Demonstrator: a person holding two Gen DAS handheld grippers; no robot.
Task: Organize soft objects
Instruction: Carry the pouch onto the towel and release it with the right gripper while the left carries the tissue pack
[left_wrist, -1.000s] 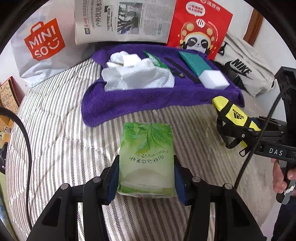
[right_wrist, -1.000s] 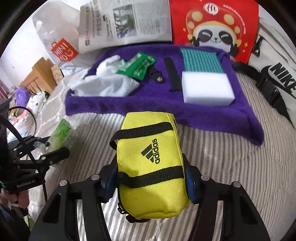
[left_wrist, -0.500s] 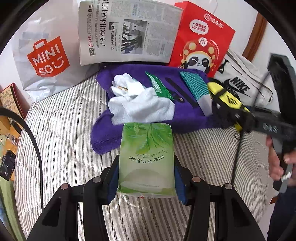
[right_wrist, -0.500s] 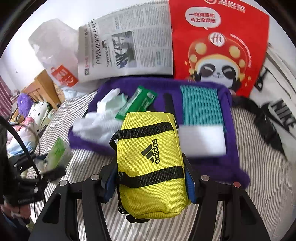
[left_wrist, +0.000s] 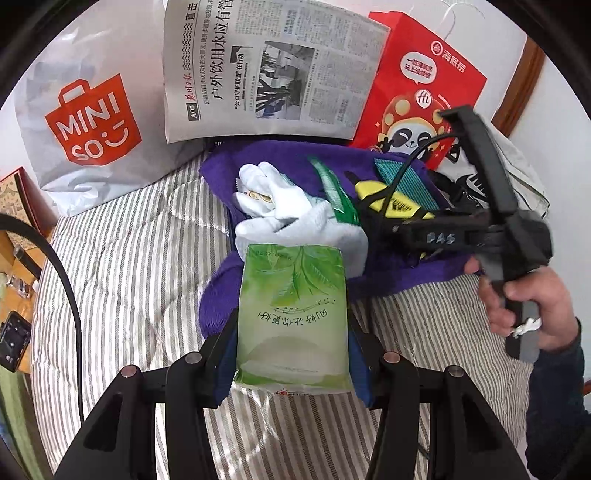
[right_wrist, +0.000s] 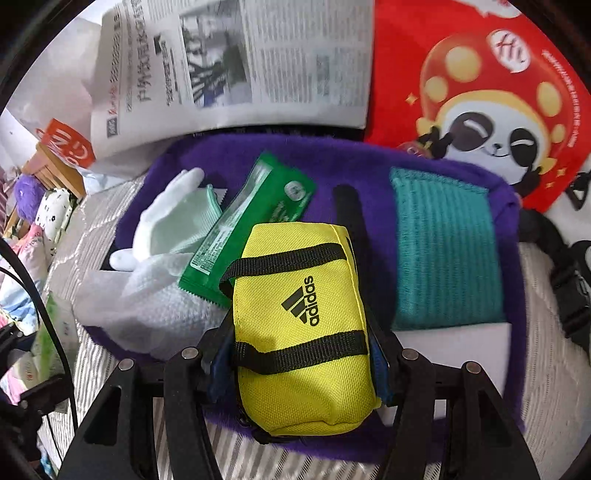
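Left gripper (left_wrist: 291, 347): clamped on green tissue pack (left_wrist: 293, 314), held over the near-left edge of the purple towel (left_wrist: 258, 162). Right gripper (right_wrist: 301, 354): clamped on yellow pouch (right_wrist: 299, 328), over the towel's near middle, between the white gloves (right_wrist: 162, 280) and the teal cloth (right_wrist: 443, 251). Risk: free space is tight; setting either down may cover the green sachet (right_wrist: 251, 229) or rumple the towel.

Your striped bed cover (left_wrist: 140, 258), a purple towel (right_wrist: 369, 162) spread at its far middle, your white Miniso bag (left_wrist: 85, 122) far left, newspaper (left_wrist: 273, 70) and red panda bag (left_wrist: 417, 85) propped behind the towel, white Nike bag (left_wrist: 517, 170) far right
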